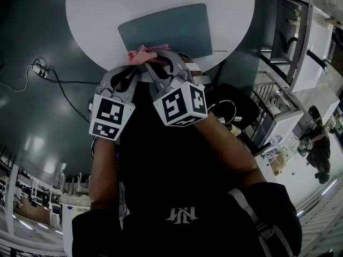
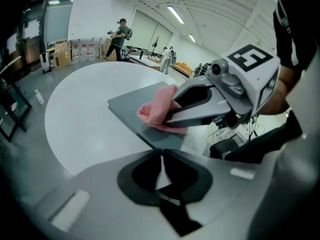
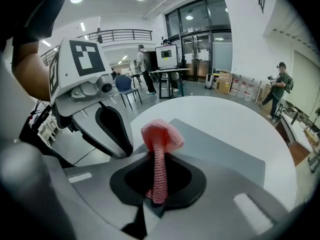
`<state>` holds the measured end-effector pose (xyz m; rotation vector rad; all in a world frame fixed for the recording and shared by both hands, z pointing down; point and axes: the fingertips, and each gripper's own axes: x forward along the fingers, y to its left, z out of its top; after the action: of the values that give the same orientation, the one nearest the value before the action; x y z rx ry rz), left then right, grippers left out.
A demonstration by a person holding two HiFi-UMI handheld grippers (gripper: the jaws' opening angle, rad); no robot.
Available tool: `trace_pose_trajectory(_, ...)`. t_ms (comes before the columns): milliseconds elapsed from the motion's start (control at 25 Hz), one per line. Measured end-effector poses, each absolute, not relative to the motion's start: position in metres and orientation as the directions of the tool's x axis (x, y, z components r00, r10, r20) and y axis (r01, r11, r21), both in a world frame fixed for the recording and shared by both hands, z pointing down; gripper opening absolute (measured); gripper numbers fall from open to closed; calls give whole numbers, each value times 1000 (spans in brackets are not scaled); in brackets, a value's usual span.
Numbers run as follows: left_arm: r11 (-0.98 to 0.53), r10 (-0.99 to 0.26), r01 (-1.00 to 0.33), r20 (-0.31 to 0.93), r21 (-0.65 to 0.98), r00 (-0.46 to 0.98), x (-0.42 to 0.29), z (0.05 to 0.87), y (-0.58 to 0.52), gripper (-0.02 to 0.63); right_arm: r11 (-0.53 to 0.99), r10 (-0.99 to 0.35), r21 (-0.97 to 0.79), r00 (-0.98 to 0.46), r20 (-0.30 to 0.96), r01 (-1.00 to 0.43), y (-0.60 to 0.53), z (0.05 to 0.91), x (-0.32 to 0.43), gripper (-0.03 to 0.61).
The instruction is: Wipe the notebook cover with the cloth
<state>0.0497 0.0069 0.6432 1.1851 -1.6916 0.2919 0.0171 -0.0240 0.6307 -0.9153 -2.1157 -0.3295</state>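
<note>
A dark teal notebook [image 1: 166,28] lies flat on a round white table [image 1: 102,15], its near edge close to the table's near rim. My right gripper [image 1: 156,57] is shut on a pink knitted cloth [image 1: 142,53], which rests on the notebook's near left corner. In the right gripper view the cloth [image 3: 159,134] stands up from between the jaws of that gripper [image 3: 159,184], above the notebook [image 3: 225,151]. My left gripper [image 1: 138,68] hovers just left of it, over the table's near rim. Its jaws [image 2: 161,156] are shut with nothing in them. From the left, the cloth [image 2: 157,109] lies on the notebook [image 2: 127,106].
A cable and power strip [image 1: 38,68] lie on the dark floor at the left. Metal shelving and carts [image 1: 292,42] stand to the right of the table. A person [image 2: 120,34] and another [image 3: 279,86] stand far off in the room, beside desks and chairs.
</note>
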Motion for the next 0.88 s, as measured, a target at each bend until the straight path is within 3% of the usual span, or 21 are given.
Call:
trace_pose_trajectory(640,484,-547,-819,837,309,-8,49,641,5,6,818,312,42,-504,806,573,-149,632,19,29)
trace_pose_trajectory(880,494,-548,-813,836,308,-16,49,644,7,32,866,207,84,-507,837,494,-188,635,25,29)
